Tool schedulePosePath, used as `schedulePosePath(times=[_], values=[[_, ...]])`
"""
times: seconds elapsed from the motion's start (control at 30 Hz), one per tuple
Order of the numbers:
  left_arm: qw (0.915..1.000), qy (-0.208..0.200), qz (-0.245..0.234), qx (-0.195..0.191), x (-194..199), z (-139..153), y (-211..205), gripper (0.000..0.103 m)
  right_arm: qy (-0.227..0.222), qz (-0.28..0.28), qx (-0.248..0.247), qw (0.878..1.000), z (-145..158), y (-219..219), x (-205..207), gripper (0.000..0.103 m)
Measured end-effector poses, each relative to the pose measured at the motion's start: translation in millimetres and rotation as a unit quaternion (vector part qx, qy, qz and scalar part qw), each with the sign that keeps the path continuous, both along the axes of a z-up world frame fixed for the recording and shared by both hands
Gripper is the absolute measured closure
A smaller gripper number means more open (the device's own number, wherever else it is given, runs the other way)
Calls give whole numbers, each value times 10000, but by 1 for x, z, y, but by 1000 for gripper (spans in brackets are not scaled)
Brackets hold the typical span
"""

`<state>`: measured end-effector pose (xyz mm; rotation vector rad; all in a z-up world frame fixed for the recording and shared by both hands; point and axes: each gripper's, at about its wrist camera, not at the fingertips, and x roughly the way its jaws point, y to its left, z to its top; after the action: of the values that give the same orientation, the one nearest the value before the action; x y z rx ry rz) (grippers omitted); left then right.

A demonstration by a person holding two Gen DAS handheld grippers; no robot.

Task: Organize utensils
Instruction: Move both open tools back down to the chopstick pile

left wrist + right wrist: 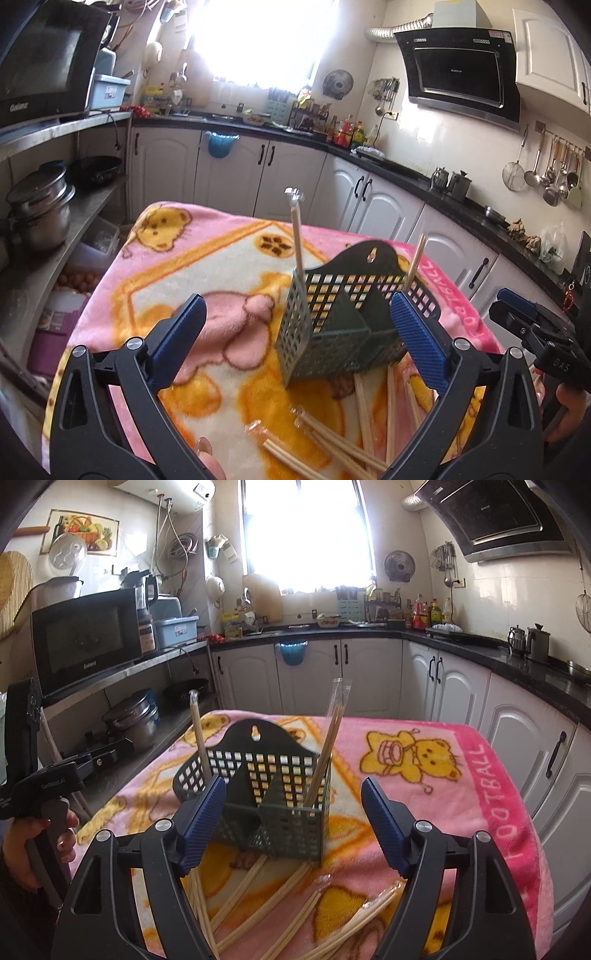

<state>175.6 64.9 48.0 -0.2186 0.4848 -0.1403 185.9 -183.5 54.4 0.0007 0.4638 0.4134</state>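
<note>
A dark green slotted utensil holder (332, 325) (273, 805) stands on the pink bear blanket (207, 266) (424, 786). One wrapped chopstick pair (298, 240) (199, 731) stands in its left compartment and another (415, 260) (327, 746) in its right. Several wrapped chopstick pairs (332, 443) (288, 908) lie loose in front of the holder. My left gripper (301, 343) is open and empty, just in front of the holder. My right gripper (293, 827) is open and empty, its jaws either side of the holder's front.
The blanket covers a small table with edges close on all sides. A steel shelf with a microwave (85, 642) and pots (40, 206) stands left. White kitchen cabinets (369, 675) and a black counter run behind and right.
</note>
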Motion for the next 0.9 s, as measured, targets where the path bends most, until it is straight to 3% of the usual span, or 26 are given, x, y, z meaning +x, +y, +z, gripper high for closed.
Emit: schedulePosePath(times=[0.67, 0.9], values=[[9963, 848, 59, -86, -17, -60, 4, 11, 915, 190, -261, 9953, -64, 6, -8, 30], [9921, 1241, 95, -172, -17, -87, 5, 14, 1359, 86, -311, 9902, -88, 2, 6, 40]])
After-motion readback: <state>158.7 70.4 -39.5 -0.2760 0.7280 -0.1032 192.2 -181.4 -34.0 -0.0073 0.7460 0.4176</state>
